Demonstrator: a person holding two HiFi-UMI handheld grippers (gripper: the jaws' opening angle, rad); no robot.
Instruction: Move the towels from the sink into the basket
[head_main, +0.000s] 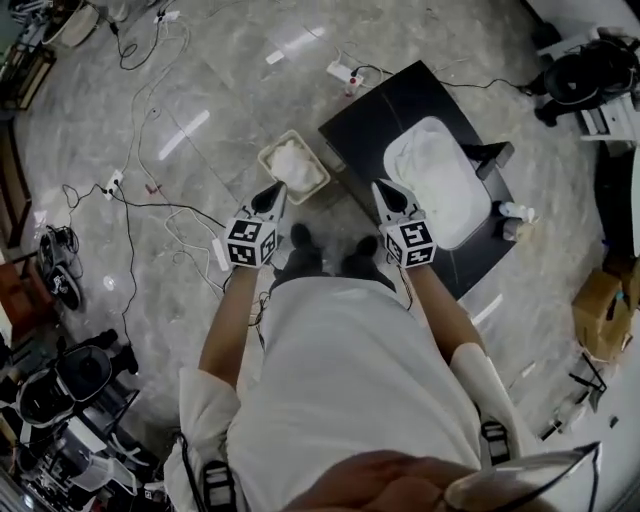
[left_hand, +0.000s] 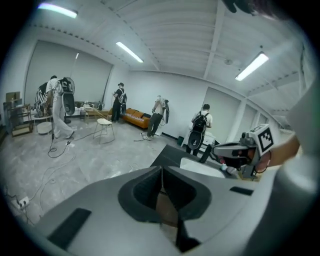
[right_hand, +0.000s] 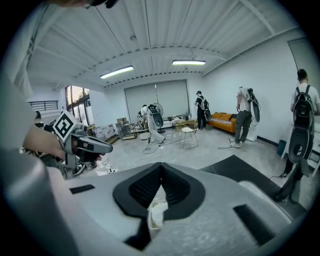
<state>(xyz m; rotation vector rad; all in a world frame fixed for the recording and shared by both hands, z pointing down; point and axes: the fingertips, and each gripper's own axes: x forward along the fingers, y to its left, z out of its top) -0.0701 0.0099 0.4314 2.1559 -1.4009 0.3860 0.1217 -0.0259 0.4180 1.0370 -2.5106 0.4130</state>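
Long ceiling lamps (left_hand: 129, 51) light the room evenly and coolly, and their streaks glare white on the glossy floor (head_main: 186, 133) below me. Both gripper views bulge, bending walls and going black at the round edges. Nearest my lenses, everything turns soft.

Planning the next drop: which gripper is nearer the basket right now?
Left. In the head view the left gripper hangs at the near edge of the basket; the right gripper sits off to its right, over the dark counter.
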